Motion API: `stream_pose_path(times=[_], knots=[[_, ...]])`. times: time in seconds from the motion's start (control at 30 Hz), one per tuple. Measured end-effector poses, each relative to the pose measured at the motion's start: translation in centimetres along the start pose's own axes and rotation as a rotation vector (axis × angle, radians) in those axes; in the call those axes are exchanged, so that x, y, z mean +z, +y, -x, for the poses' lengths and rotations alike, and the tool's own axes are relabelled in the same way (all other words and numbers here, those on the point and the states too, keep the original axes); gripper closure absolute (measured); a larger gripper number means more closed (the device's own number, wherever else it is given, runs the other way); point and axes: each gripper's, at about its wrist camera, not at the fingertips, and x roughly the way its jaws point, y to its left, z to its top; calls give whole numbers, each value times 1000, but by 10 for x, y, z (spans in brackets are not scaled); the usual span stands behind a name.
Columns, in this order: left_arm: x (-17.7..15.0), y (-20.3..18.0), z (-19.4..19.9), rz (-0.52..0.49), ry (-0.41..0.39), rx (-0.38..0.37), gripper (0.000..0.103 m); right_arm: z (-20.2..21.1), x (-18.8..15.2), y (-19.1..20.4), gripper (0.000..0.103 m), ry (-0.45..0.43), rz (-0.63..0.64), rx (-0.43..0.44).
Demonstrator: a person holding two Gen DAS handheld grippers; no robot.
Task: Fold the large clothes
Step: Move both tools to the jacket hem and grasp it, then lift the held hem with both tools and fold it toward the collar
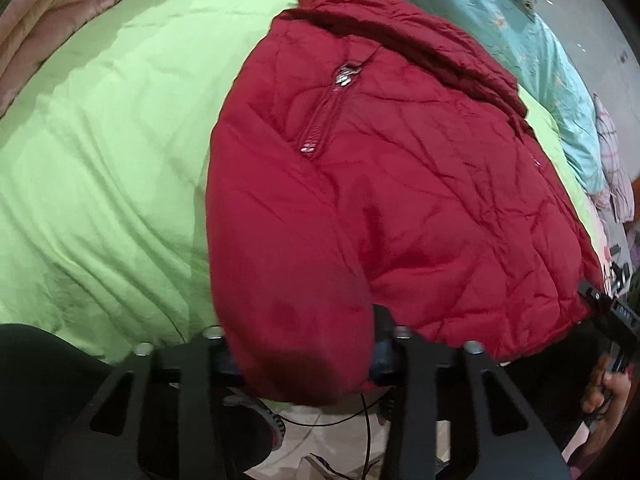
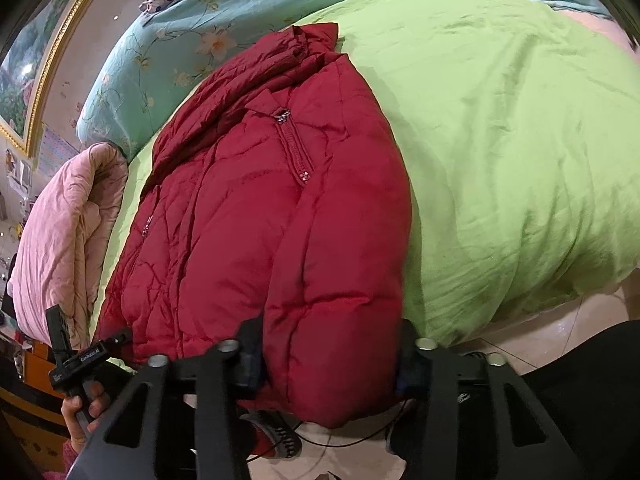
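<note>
The red padded jacket (image 1: 400, 184) lay on the lime-green quilt (image 1: 100, 160) that covered the bed, with its collar on the far side and its hem at the near edge of the bed; all places here are given from this jacket. A zipped pocket (image 1: 322, 120) sat on its upper front; a thick folded sleeve ran down the front toward the hem and hung a little over the bed edge. The left hand-held gripper (image 1: 304, 360) was at this near end of the jacket; its two black fingers (image 1: 384, 344) stood on both sides of the sleeve end and pressed into the puffy fabric, so it was grasping the sleeve. The right hand-held gripper (image 2: 328, 364) was clenched in the same way on a bulky near end of the jacket; its pads (image 2: 250, 356) dented the red cloth on each side. Beyond the collar lay a turquoise flowered blanket (image 2: 168, 56); beside the jacket, on the side away from the open green quilt, was a pink quilted cover (image 2: 60, 232). Under the hanging end of the jacket the pale tiled floor (image 2: 540, 340) and a thin black cable (image 1: 340, 420) were visible.
</note>
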Motion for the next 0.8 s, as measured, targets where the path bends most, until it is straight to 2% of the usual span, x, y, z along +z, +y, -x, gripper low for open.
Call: stream_pose_path(times=[0.07,0.13,0.43,0.8], knots=[[1,-4,5,-23,-13,-2,83,2,2,5,73,-1,17,6],[4,-9,15,-41,-32,-28,86,6,4,10,79,-8,25,22],[23,-24,42,-84,-118,-68,89,31,24,26,83,-60,28,136],[50,-35,57,-91,-214,-96,91,40,44,41,84,-116,56,178]])
